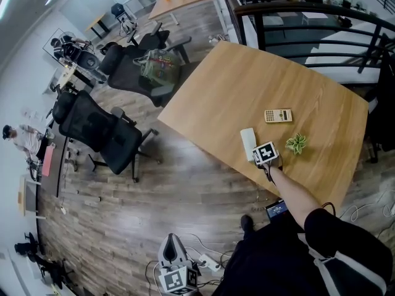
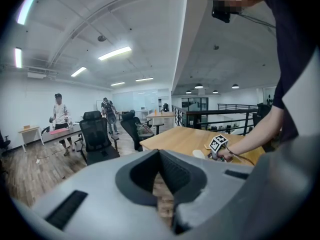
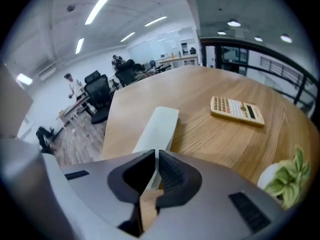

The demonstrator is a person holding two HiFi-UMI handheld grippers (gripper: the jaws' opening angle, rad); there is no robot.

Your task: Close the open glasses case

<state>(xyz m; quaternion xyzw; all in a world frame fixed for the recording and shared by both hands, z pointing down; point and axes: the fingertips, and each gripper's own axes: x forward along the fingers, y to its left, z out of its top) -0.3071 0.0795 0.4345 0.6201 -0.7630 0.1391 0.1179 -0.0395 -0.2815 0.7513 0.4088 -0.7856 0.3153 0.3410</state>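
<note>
Between the jaws of the right gripper (image 3: 154, 153) only a narrow slit was seen, with nothing pinched in it; the tips were held just over the near end of the glasses case (image 3: 159, 129); whether they touched it could not be told. The white case was laid close to the near edge of the table (image 3: 210, 84), its length running away from that edge; its lid appeared to be down, or nearly so, though no latched seam could be made out. A hard, smooth, light shell was judged likely: stiff enough to be pressed on, yet slippery and easily skidded over the bare wood; a push on the flat top of the lid, near its free long edge and away from the hinge, was judged best, with the base steadied if it slid. Further toward the table's middle a calculator (image 3: 236, 110) was seen; a small potted plant (image 3: 287, 179) was stood by the near edge, toward the right corner. The left gripper (image 2: 160, 151), jaws closed together on nothing, was held off the table, well apart from the case.
</note>
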